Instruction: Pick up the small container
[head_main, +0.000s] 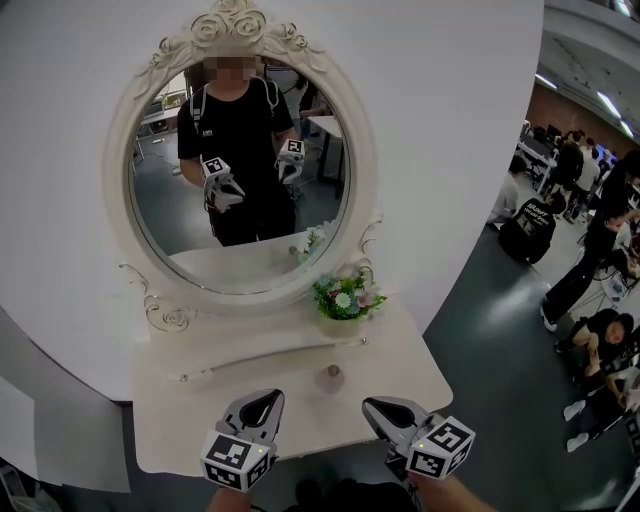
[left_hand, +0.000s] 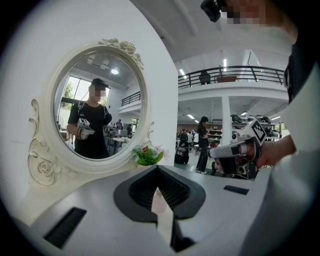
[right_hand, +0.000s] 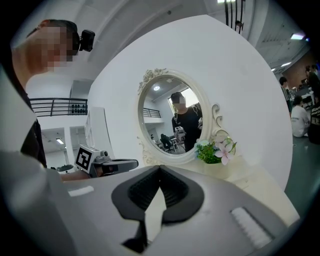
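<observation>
The small container (head_main: 333, 377), a rounded pinkish-brown jar, stands on the white vanity table (head_main: 200, 420) right of the middle, in front of the flower pot. My left gripper (head_main: 260, 404) hovers over the table's front edge, to the left of and nearer than the jar, jaws shut and empty. On the other side, my right gripper (head_main: 376, 409) hangs to the right of and nearer than the jar, also shut with nothing in it. Neither touches the jar. In the gripper views the closed jaws of the left gripper (left_hand: 157, 168) and the right gripper (right_hand: 160, 168) hide the jar.
An ornate oval mirror (head_main: 240, 170) rises at the table's back against a white round wall. A small pot of flowers (head_main: 346, 300) sits at its lower right. A low ledge (head_main: 270, 352) crosses the tabletop. Several people (head_main: 590, 250) stand and sit on the floor at the right.
</observation>
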